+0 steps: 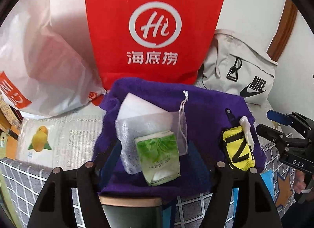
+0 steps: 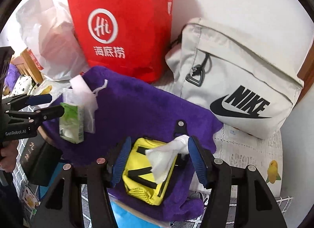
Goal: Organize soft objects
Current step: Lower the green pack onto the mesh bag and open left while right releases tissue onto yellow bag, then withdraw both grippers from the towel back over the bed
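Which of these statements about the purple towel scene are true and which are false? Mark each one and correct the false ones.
1. The green tissue pack lies on the purple towel. True.
2. The red bag lies flat on top of the towel. False: it stands upright behind the towel.
3. The right tongs are clamped shut on the yellow pouch. False: their blue pads stand apart on either side of it.
4. A grey Nike bag sits beside the red bag. True.
5. A white tissue lies across the yellow pouch. True.
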The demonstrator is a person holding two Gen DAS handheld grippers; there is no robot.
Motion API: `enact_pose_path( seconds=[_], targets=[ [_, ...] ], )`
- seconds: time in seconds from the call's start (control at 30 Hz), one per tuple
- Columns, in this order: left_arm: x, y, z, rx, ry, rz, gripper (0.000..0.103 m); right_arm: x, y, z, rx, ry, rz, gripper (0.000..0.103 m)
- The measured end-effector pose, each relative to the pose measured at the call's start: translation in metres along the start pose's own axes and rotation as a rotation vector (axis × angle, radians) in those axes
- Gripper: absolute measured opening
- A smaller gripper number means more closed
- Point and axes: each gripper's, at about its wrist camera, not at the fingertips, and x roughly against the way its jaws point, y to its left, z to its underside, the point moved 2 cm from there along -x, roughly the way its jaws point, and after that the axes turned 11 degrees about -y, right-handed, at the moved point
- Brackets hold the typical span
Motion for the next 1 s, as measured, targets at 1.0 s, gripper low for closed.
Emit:
enact_pose_path(
  seconds=[1.0],
  targets=[
    [0.135,0.036,0.146,-0.024,0.031,-0.098,0.069,0.119,0.071,0.106,-0.122,-0.029,-0.099,0.060]
  ],
)
